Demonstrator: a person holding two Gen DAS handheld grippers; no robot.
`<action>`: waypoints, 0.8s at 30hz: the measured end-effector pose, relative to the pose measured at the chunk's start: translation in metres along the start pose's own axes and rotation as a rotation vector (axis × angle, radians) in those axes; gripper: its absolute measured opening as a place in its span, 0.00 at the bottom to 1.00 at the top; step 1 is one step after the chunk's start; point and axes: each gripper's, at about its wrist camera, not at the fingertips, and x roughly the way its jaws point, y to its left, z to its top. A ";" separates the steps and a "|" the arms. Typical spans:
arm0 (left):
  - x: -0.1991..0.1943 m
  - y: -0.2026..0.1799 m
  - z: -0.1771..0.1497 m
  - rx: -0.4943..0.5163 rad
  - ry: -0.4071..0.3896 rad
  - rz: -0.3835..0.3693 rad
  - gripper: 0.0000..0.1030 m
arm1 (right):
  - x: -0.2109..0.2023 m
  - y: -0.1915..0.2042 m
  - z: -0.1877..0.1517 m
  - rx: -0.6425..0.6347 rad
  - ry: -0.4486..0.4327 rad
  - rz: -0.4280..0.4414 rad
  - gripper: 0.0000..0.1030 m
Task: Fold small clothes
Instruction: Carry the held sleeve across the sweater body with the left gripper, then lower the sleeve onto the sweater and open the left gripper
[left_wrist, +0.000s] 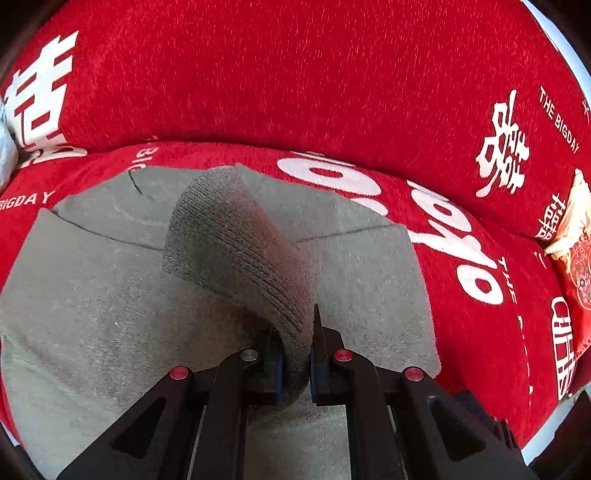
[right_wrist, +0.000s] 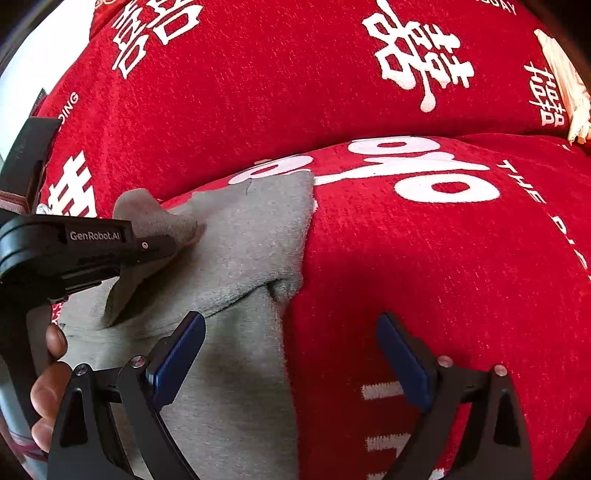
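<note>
On the red sofa seat (right_wrist: 424, 266), near its back edge, a grey garment (right_wrist: 243, 236) lies flat. Its ribbed cuff (left_wrist: 240, 254) is pinched in the closed left gripper (left_wrist: 295, 363) above the garment's middle. The right gripper (right_wrist: 291, 362) is held wide and empty at the garment's right edge.

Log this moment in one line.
left gripper: shut on cuff | right gripper: open, empty | garment: on red cover

garment (right_wrist: 251, 236) on sofa seat (right_wrist: 424, 258) | backrest (right_wrist: 277, 92) behind | cuff (left_wrist: 236, 251) raised over garment
</note>
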 end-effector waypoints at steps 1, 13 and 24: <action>0.002 0.001 -0.001 -0.002 0.001 -0.005 0.10 | 0.000 0.000 0.000 -0.001 0.000 -0.001 0.93; 0.014 -0.003 -0.009 0.006 -0.008 -0.115 0.91 | -0.001 -0.005 0.001 0.003 0.000 -0.017 0.93; -0.012 -0.006 -0.011 0.058 -0.013 -0.225 0.91 | -0.005 -0.007 0.002 0.001 -0.004 -0.047 0.93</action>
